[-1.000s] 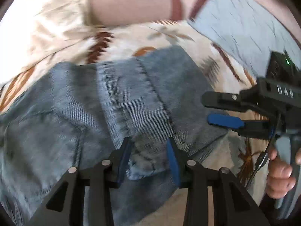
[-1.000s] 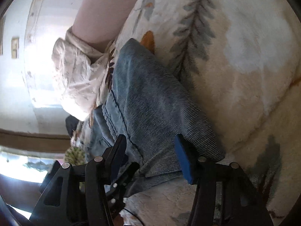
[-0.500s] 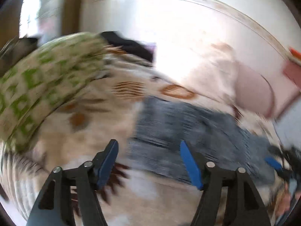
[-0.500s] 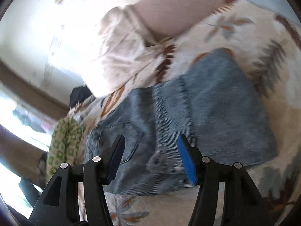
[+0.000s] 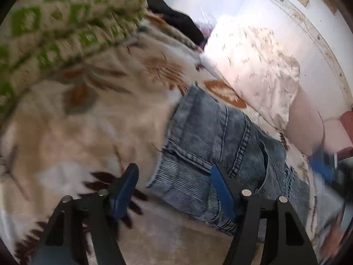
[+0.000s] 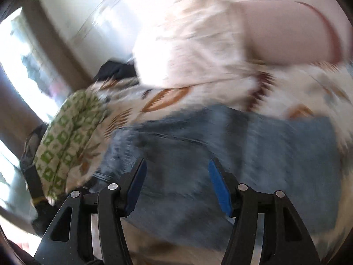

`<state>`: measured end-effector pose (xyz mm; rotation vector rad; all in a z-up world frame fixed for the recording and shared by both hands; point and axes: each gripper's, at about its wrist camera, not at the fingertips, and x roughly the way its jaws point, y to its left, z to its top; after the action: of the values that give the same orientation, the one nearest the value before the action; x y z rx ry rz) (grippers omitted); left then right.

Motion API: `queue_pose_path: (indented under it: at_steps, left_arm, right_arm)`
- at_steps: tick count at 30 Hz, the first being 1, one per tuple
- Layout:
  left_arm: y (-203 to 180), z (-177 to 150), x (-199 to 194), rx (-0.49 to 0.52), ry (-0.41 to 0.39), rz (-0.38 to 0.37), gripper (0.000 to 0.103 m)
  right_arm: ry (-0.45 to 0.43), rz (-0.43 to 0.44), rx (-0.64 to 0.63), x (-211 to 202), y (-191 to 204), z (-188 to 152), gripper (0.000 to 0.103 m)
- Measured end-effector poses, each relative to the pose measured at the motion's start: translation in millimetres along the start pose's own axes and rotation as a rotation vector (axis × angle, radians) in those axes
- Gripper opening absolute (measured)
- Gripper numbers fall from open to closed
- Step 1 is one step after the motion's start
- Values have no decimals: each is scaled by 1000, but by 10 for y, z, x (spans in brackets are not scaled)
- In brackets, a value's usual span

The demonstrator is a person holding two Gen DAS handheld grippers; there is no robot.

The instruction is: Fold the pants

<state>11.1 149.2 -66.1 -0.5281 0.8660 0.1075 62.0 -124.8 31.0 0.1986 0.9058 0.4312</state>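
Observation:
Folded blue denim pants (image 5: 216, 145) lie on a cream bedspread with a leaf print (image 5: 77, 132). My left gripper (image 5: 174, 183) is open and empty, its jaws wide apart above the near left edge of the pants. In the right wrist view the pants (image 6: 231, 154) are blurred by motion. My right gripper (image 6: 176, 181) is open and empty, above the pants. A blurred blue pad of the right gripper (image 5: 320, 167) shows at the right edge of the left wrist view.
A green-and-cream patterned pillow (image 5: 55, 28) lies at the left, also in the right wrist view (image 6: 68, 139). A cream floral pillow (image 5: 253, 70) and a pink pillow (image 5: 308, 121) lie beyond the pants. Dark clothing (image 5: 176, 19) lies at the back by the wall.
My left gripper let go of the denim, opened wide and swung left off the pants. My right gripper pulled back and turned. The pants now lie folded flat.

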Motion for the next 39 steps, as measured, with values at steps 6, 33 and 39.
queue_pose_path:
  at_steps: [6,33,39]
  left_arm:
    - [104,5,74,-56,46,-27,42]
    - [57,53,-56,-82,-16,-175,9]
    - [-336,-45,-329,79,-111,-259,9]
  right_arm:
    - [219,49,-256,838,858,722,63]
    - [331,-120,-370,1608,1147,680,9]
    - [180,-112,-307,827,919,730,9]
